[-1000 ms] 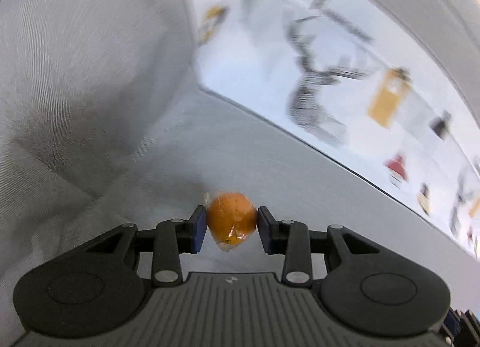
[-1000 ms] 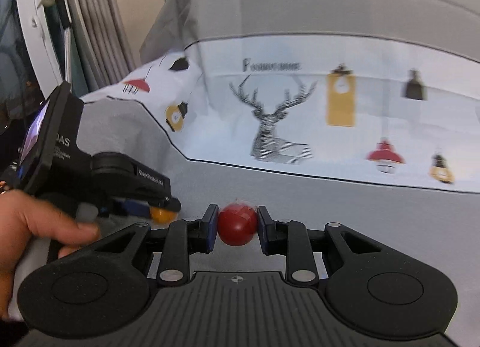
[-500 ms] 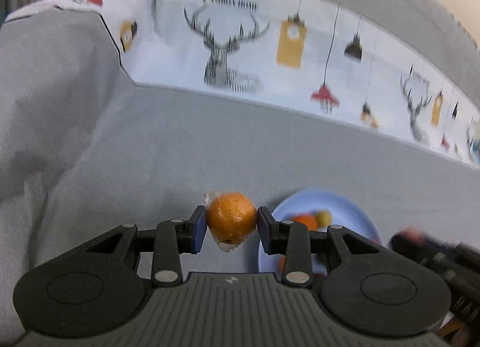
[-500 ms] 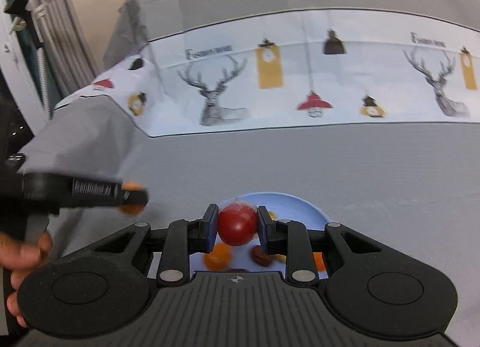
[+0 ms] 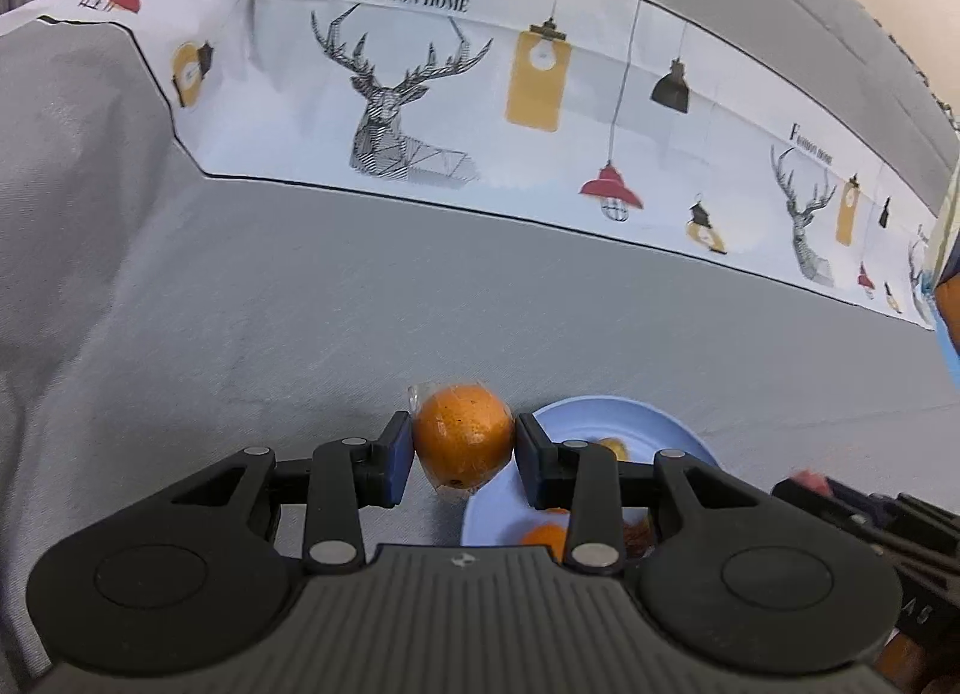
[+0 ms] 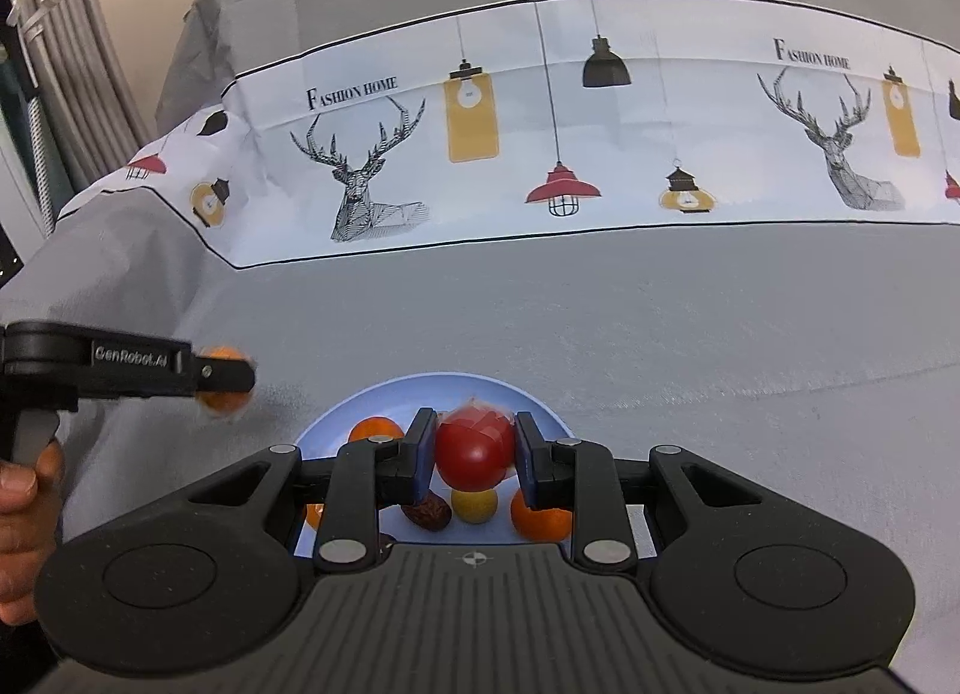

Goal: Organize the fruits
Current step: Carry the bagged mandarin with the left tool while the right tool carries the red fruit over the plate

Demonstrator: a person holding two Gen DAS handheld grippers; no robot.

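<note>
Gripping orange [image 5: 462, 434] and tomato [image 6: 475, 446] above plate [image 6: 336, 424].

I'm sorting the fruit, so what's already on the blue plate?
On the blue plate: orange fruits, a small yellow fruit and a brown date-like piece. The right gripper hides the plate's near part.

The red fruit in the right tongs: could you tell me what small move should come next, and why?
Probably lower the right tongs a little and release. The wrapped red fruit already hangs over the blue plate, above a bare patch among the fruits lying there.
</note>
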